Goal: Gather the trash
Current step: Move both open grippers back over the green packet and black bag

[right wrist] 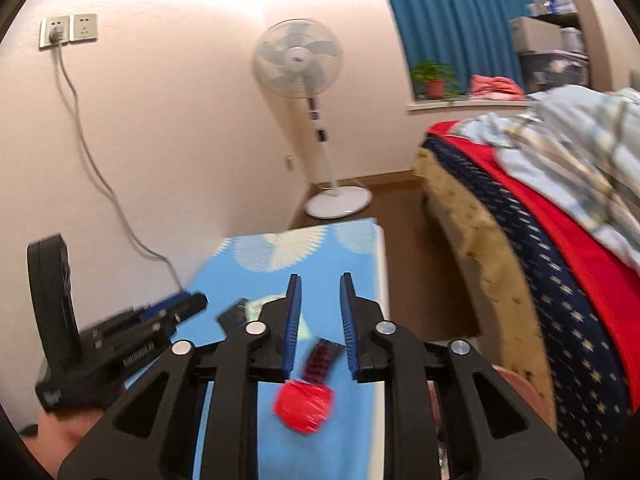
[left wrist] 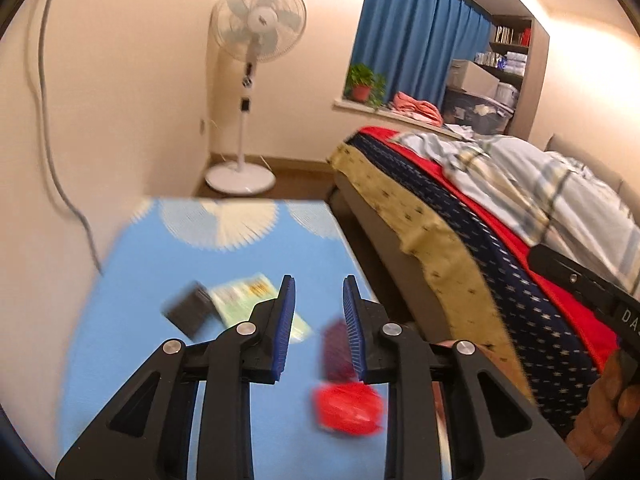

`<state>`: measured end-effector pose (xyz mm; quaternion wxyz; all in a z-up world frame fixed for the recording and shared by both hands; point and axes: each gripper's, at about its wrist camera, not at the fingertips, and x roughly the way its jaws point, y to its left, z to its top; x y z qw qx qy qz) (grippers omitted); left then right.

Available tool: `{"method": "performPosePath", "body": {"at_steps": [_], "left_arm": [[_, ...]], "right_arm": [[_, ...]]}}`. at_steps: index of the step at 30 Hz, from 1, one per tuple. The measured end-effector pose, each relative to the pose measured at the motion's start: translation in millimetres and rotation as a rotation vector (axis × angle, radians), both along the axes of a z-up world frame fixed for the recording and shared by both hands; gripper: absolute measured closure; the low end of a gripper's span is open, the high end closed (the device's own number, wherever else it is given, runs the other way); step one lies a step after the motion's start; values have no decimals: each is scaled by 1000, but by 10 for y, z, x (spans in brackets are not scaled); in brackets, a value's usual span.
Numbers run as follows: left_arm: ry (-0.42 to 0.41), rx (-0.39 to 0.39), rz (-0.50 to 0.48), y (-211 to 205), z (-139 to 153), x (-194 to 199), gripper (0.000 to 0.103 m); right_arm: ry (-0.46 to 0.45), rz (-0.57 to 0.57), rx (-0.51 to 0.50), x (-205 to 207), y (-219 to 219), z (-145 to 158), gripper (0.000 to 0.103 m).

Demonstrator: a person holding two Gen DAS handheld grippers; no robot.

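Left wrist view shows the left gripper [left wrist: 319,292] over a blue table [left wrist: 240,264], its blue-padded jaws apart with nothing between them. Motion blur softens everything on the table. A red wrapper [left wrist: 348,404] lies at 5 o'clock from the fingertips, and a dark red packet [left wrist: 336,350] sits just above it, close against the right finger. At 9 o'clock lie a black item [left wrist: 188,312] and a green-and-white packet [left wrist: 244,296], touching or overlapping; the packet runs behind the left finger. The right gripper's body [left wrist: 588,292] and the hand [left wrist: 608,404] holding it show at 3 to 4 o'clock, in front of the bed [left wrist: 500,216]. A fan [left wrist: 256,80] stands at 12 o'clock by the wall.

Right wrist view has the right gripper [right wrist: 320,290] over the same table [right wrist: 360,256], jaws likewise apart and empty. The red wrapper [right wrist: 304,406] lies at 6 o'clock below the tips, the dark red packet [right wrist: 320,358] between the fingers lower down. The left gripper [right wrist: 176,308] comes in at 9 o'clock, too blurred here to judge its opening
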<state>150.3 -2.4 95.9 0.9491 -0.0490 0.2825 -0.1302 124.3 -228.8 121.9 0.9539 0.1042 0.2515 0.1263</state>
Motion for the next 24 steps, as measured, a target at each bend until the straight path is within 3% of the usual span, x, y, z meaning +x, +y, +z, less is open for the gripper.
{"method": "performPosePath", "body": {"at_steps": [4, 8, 13, 16, 20, 24], "left_arm": [[-22, 40, 33, 440, 208, 229, 78], [-28, 49, 60, 781, 184, 406, 78], [8, -12, 115, 1077, -91, 578, 78], [19, 23, 118, 1118, -226, 673, 78], [51, 8, 135, 1253, -359, 759, 78], [64, -13, 165, 1380, -421, 822, 78]], "right_arm": [[15, 62, 16, 323, 223, 40, 86], [43, 102, -9, 622, 519, -90, 86], [103, 153, -98, 924, 1007, -501, 86], [129, 190, -178, 1050, 1349, -808, 86], [175, 214, -298, 1233, 1760, -1243, 84], [211, 214, -385, 1404, 2010, -1513, 66]]}}
